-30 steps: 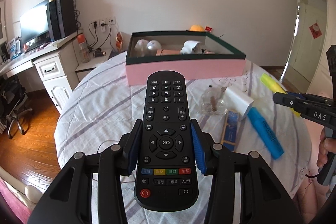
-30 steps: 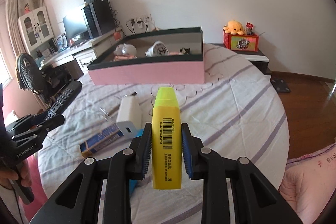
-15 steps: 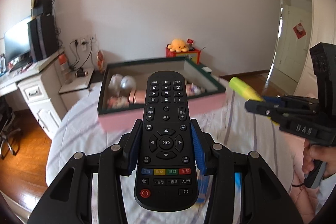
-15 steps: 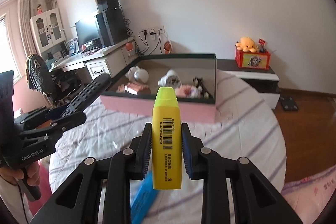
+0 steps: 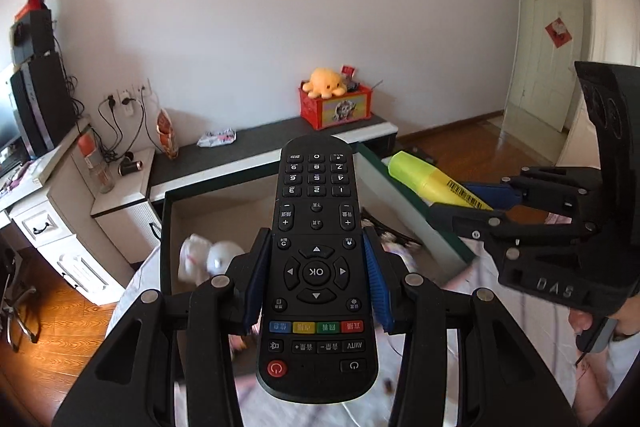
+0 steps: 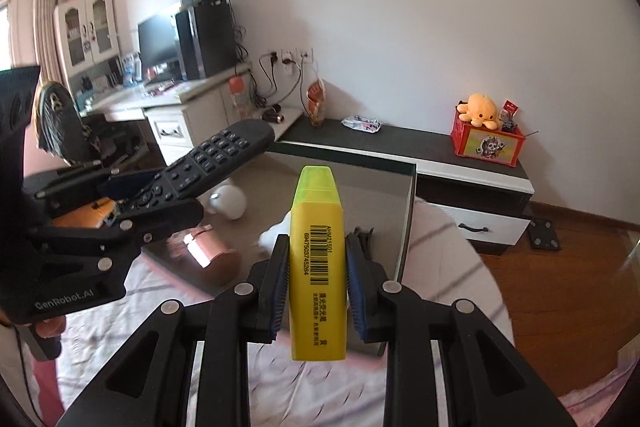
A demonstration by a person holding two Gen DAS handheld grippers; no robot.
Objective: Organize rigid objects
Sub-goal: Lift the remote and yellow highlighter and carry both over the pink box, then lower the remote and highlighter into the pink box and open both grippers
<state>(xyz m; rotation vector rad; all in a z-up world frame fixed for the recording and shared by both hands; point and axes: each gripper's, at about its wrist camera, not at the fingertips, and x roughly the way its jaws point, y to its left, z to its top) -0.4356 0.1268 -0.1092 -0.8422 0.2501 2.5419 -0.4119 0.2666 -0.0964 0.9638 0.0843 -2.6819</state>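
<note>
Left tool [image 5: 316, 275] clamped on the remote [image 5: 317, 267] at mid-body, number keys pointing away. Below it the box [image 5: 166, 227], open, with a white round item [image 5: 222, 257] inside, too blurred to identify. Right tool [image 5: 472, 197] enters from the right, gripping a yellow highlighter [image 5: 424, 179] over the box's right wall. Orange plush [image 5: 324, 83] on a red crate [image 5: 336, 107] behind.

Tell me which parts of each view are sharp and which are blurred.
Left wrist view: remote and left tongs sharp, bedding and box contents smeared. Right wrist view: highlighter and right tongs crisp, striped cover blurred, copper tin glaring.
</note>
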